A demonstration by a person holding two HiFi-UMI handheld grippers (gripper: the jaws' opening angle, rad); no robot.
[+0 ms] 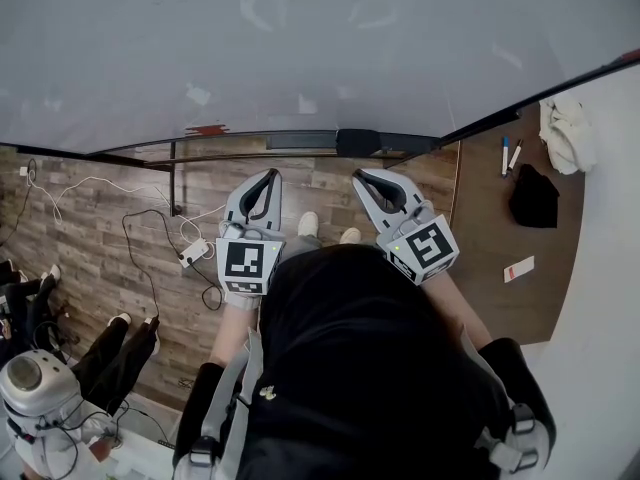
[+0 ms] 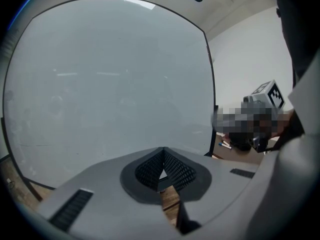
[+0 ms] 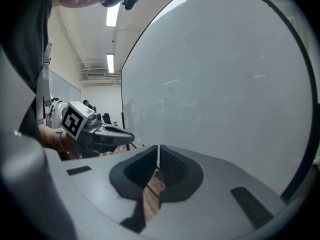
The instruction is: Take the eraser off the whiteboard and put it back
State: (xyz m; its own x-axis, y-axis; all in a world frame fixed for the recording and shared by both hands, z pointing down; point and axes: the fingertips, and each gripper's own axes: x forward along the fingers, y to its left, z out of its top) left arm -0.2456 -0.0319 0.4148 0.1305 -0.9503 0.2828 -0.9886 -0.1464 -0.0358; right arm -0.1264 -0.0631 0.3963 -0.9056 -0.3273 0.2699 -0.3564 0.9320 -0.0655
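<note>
L gripper (image 1: 270,176) & R gripper (image 1: 362,176): jaws together, empty, near me. Eraser (image 1: 358,143) prob. dark block on bottom edge of board (image 1: 300,48), far-centre, just beyond R. Likely light, stiff back, soft felt; pinch across long sides.

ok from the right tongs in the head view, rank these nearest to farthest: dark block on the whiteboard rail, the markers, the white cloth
1. dark block, on the whiteboard rail, just ahead of the right tongs.
2. markers, off to the right on the brown table.
3. white cloth, farther right, at that table's far corner.
</note>
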